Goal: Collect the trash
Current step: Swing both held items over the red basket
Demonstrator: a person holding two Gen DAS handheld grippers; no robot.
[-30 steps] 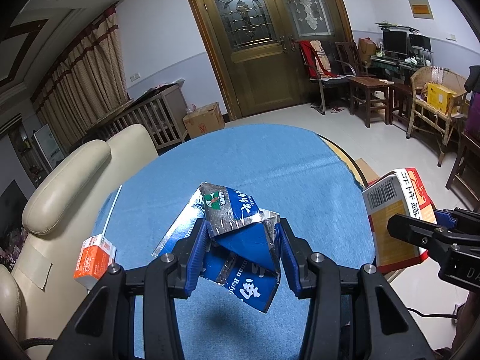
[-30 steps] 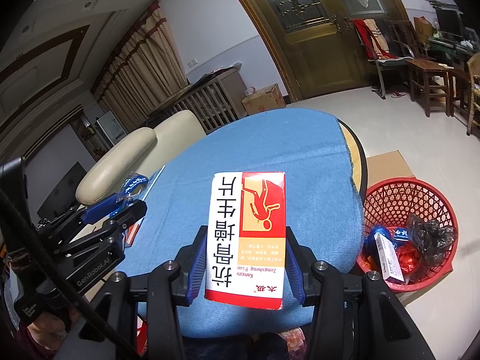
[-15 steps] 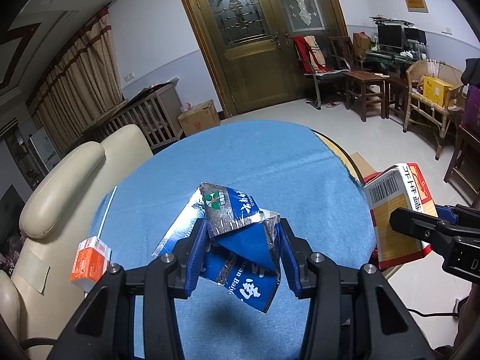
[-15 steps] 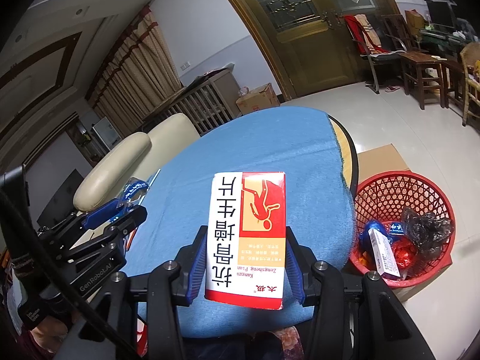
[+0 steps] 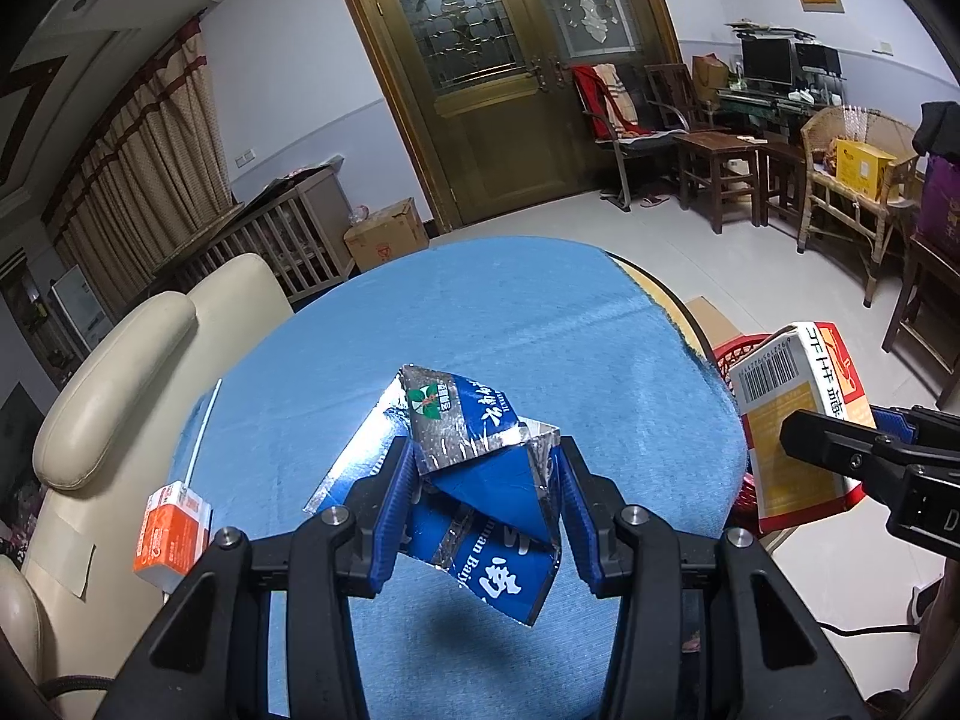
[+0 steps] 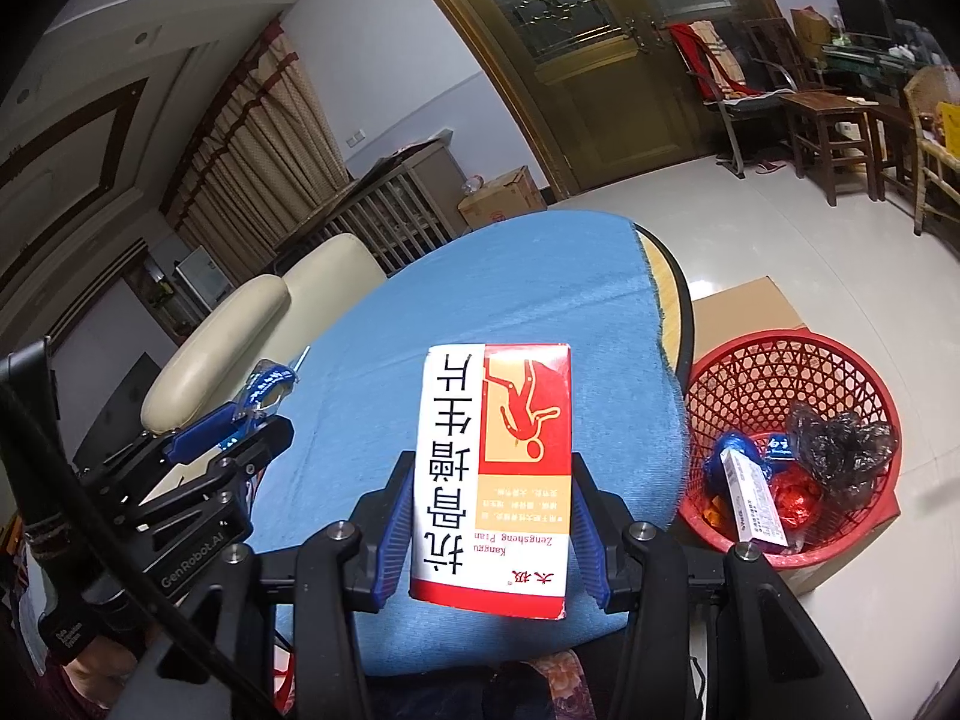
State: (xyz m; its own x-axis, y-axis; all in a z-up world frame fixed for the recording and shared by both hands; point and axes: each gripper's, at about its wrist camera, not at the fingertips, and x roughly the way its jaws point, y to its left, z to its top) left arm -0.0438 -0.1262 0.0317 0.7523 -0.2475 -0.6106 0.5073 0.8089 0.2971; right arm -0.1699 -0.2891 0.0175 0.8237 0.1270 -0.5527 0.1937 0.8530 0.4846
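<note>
My left gripper (image 5: 486,480) is shut on a crumpled blue and silver carton (image 5: 474,468), held above the blue tablecloth (image 5: 456,324). My right gripper (image 6: 489,498) is shut on a red and white medicine box (image 6: 495,474), also lifted over the cloth. In the left wrist view that box (image 5: 792,426) shows at the right edge of the table. A red mesh trash basket (image 6: 780,384) stands on the floor to the right of the table, with wrappers, a black bag and a white box inside. A small orange carton (image 5: 171,531) with a straw sits at the table's left edge.
A cream leather armchair (image 5: 120,372) stands left of the table. A flat cardboard piece (image 6: 750,306) lies under the basket. Wooden chairs and stools (image 5: 714,162) line the far right wall by the brown double door (image 5: 516,78). A cardboard box (image 5: 387,234) sits near the crib.
Both views have shifted slightly, so the basket shows a little more fully in the right wrist view. Both grips hold as before.
</note>
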